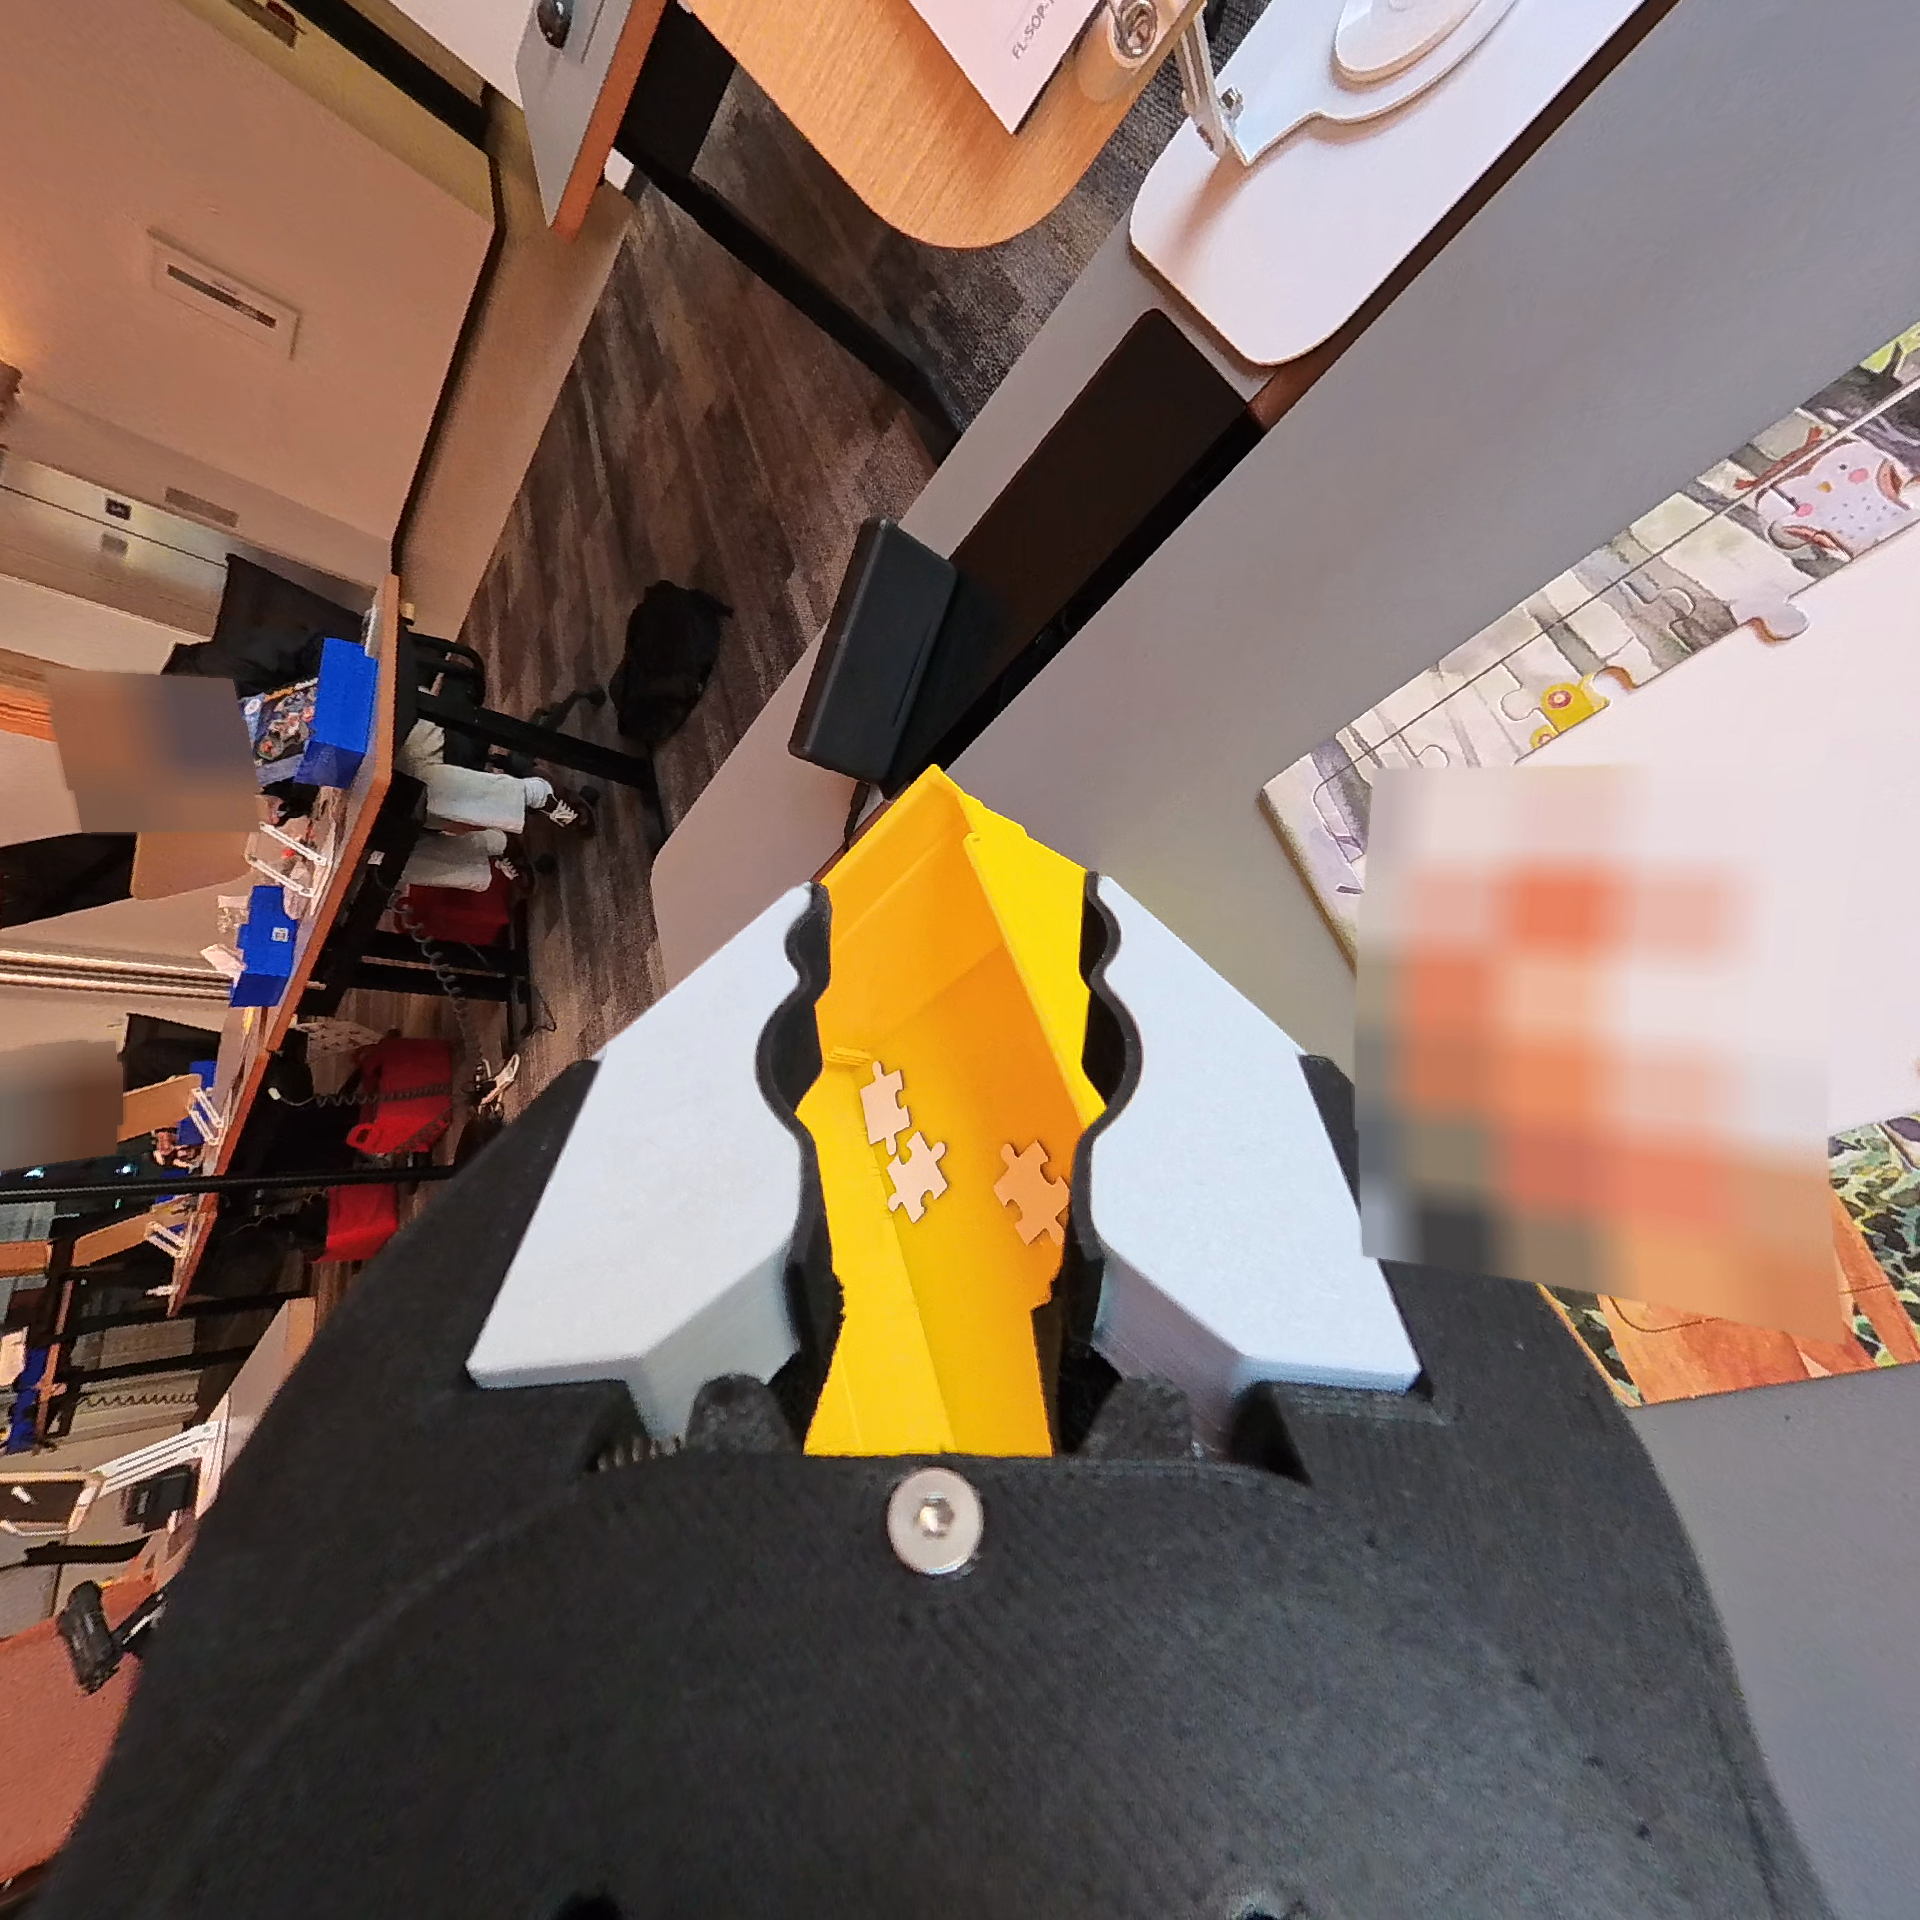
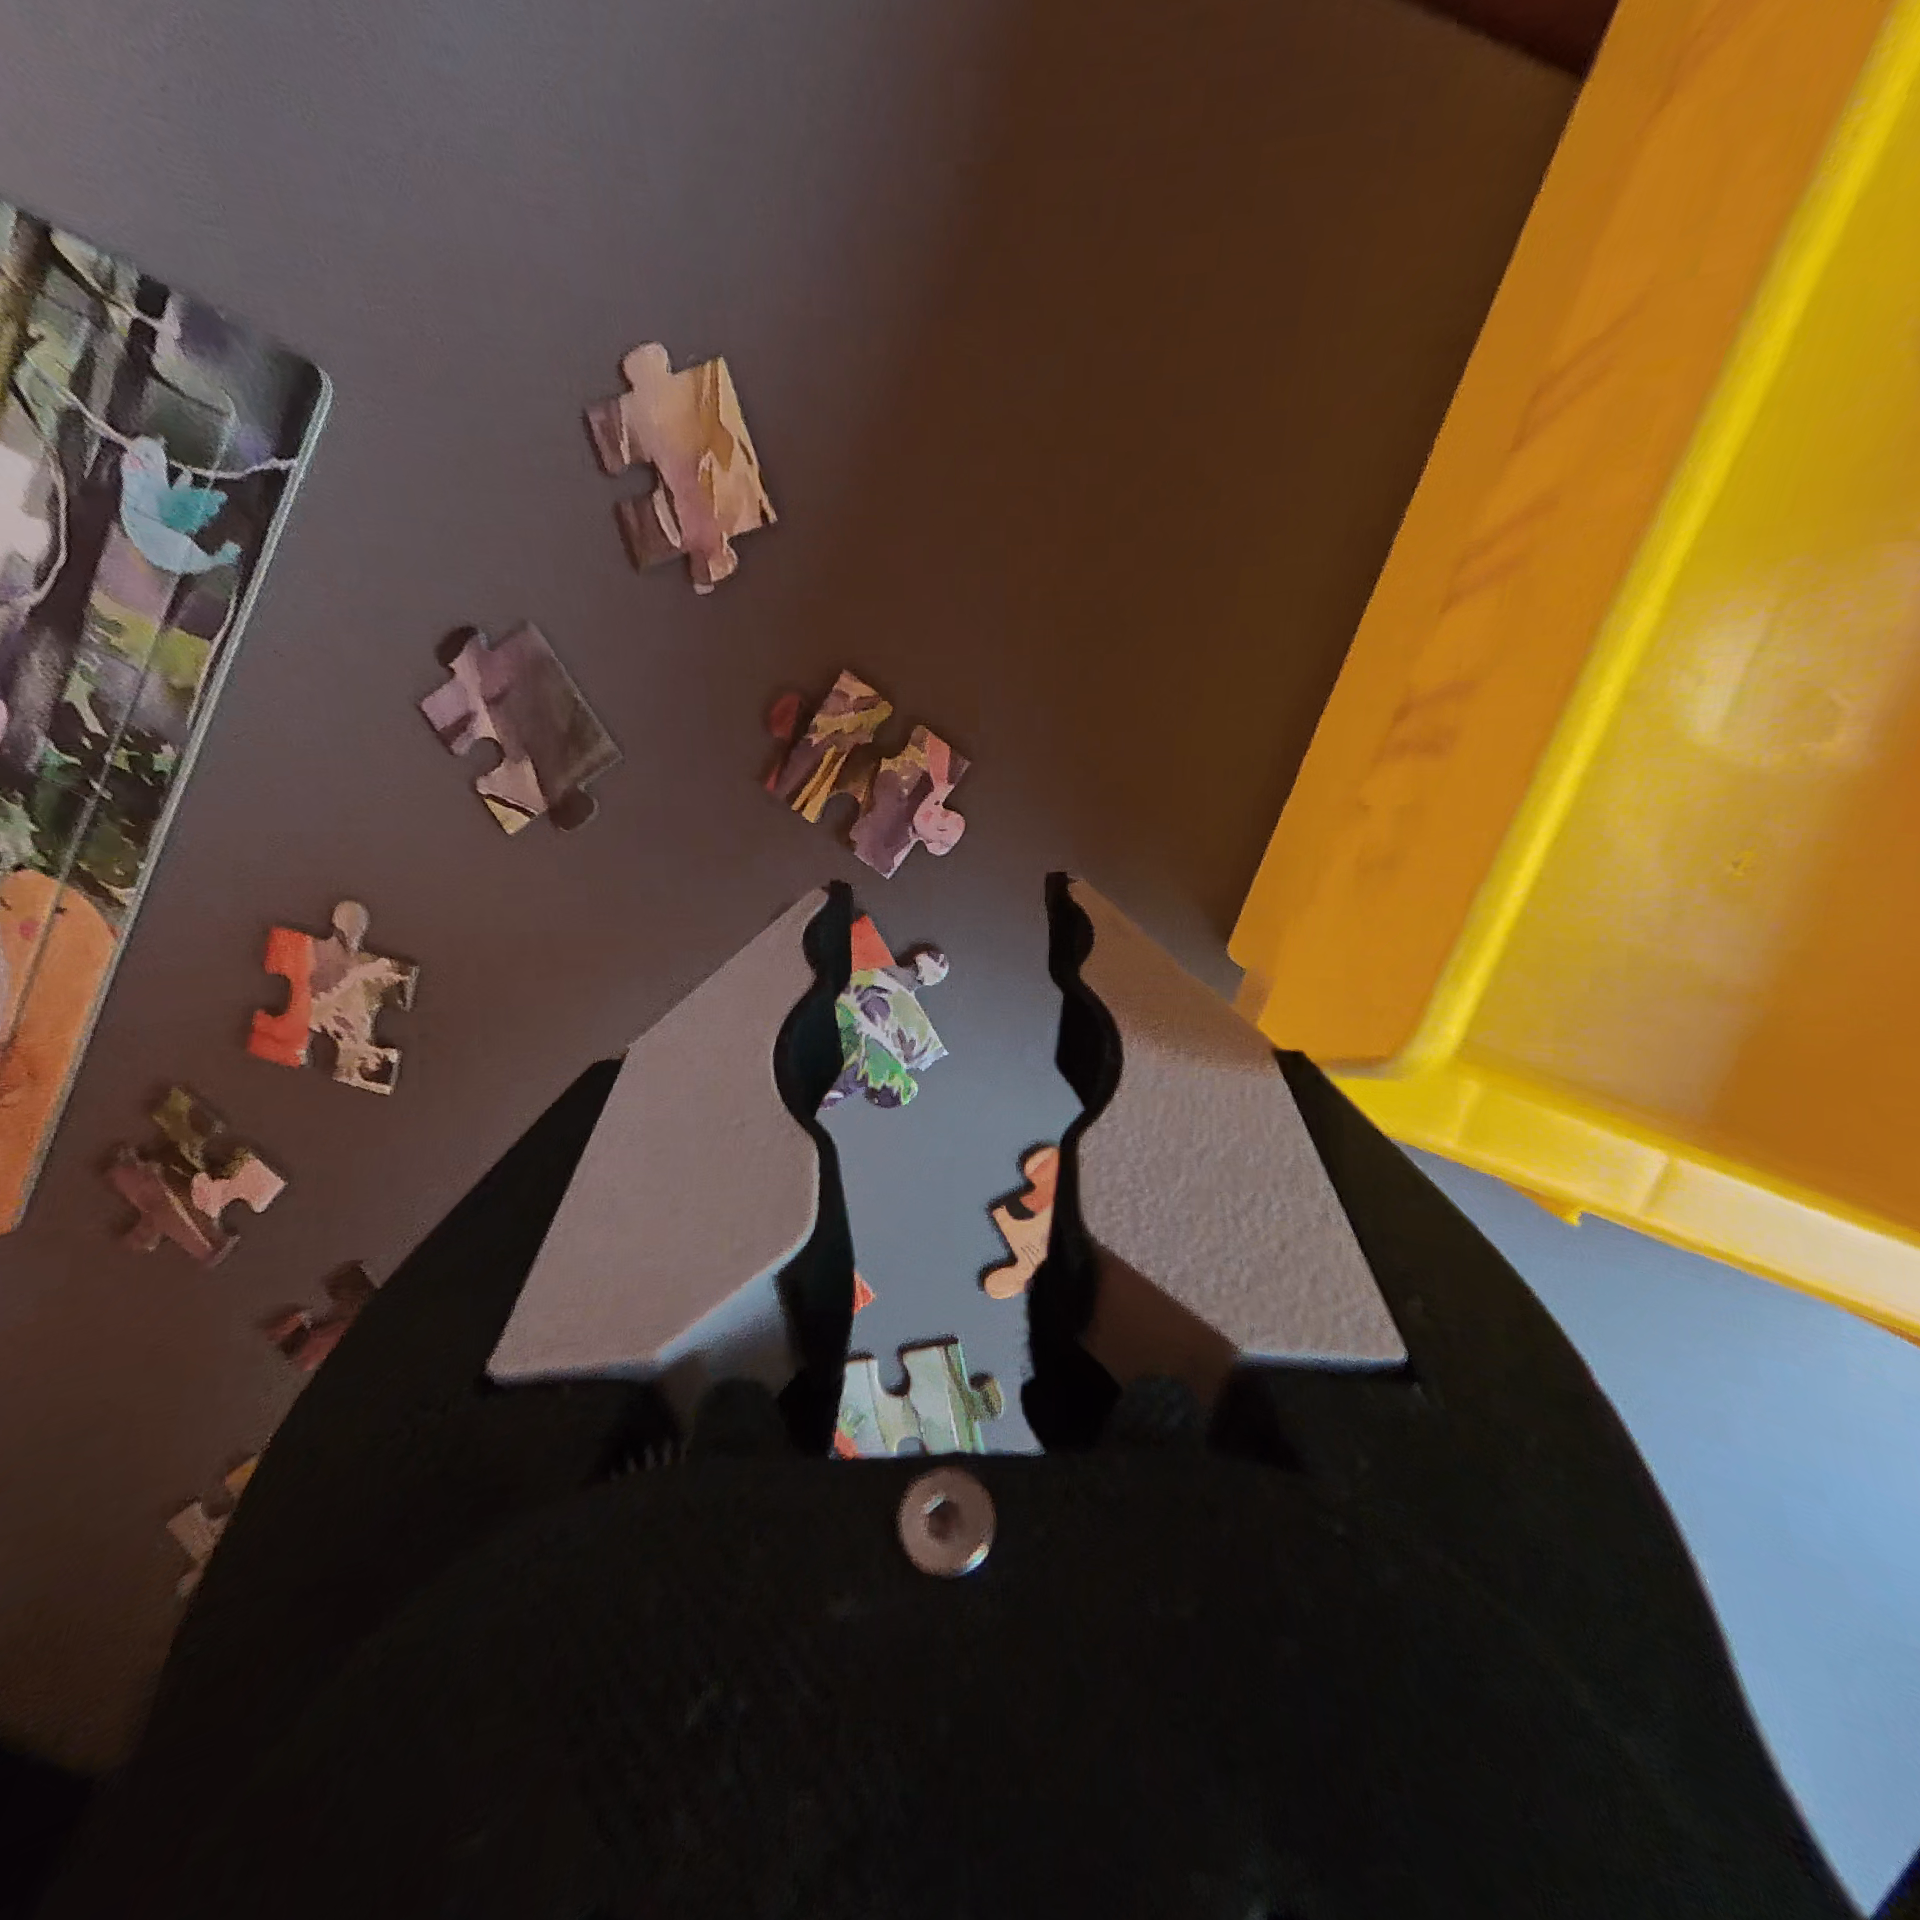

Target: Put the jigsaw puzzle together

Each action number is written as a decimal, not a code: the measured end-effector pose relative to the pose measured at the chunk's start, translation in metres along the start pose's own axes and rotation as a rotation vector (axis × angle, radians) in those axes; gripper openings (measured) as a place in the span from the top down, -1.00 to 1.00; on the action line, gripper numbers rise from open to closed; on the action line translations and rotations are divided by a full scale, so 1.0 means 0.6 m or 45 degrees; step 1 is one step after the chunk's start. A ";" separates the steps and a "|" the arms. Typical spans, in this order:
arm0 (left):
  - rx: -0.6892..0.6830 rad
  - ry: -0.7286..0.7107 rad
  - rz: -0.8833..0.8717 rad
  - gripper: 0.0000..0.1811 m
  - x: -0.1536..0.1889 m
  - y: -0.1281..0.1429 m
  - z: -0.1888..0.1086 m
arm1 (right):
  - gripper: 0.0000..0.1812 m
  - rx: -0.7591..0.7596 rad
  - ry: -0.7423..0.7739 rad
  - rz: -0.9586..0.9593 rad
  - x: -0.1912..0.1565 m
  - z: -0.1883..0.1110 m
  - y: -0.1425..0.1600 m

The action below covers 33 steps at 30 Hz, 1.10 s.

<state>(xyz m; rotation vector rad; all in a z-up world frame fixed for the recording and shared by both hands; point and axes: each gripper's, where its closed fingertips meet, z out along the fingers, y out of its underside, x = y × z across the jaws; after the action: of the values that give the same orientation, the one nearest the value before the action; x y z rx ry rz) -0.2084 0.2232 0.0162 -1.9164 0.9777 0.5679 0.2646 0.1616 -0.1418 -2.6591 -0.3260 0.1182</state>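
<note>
The left tongs (image 1: pixel 951 883) were pinching a yellow bin (image 1: pixel 935 1018), w/ one wall of it squeezed between the two fingers. The bin was tipped on its side. Three pale puzzle pieces (image 1: pixel 914 1143) lay face down inside it, far back near the tongs' base. To the right of the left tongs, a puzzle board (image 1: pixel 1579 665) lay flat on the grey table (image 1: pixel 1403 364). Only its edge rows had pieces in; the middle was bare white.

The right tongs (image 2: pixel 948 883) were spread apart & held nothing. They hung over the table (image 2: pixel 935 208), pointing down at loose pieces. Between the fingers sat a green and purple piece (image 2: pixel 883 1029), not touched by either finger. Closer to the base were an orange piece (image 2: pixel 1023 1226) next to the right finger & a light green piece (image 2: pixel 914 1403). Just past the tips lay two pieces touching each other (image 2: pixel 868 769). More loose pieces (image 2: pixel 520 727) were spread out to the left, well apart from each other. The board's corner (image 2: pixel 156 644) was far left. The yellow bin (image 2: pixel 1558 623) hung to the right, tilted.
</note>
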 end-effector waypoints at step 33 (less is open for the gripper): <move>-0.066 0.028 0.022 0.48 0.011 0.014 0.012 | 0.81 0.178 -0.052 -0.521 -0.058 0.025 -0.033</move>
<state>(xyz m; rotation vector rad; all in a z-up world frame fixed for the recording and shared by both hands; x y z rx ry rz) -0.2115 0.2243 0.0035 -1.9653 1.0029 0.5887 0.2247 0.1765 -0.1453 -2.3995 -0.8336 0.0623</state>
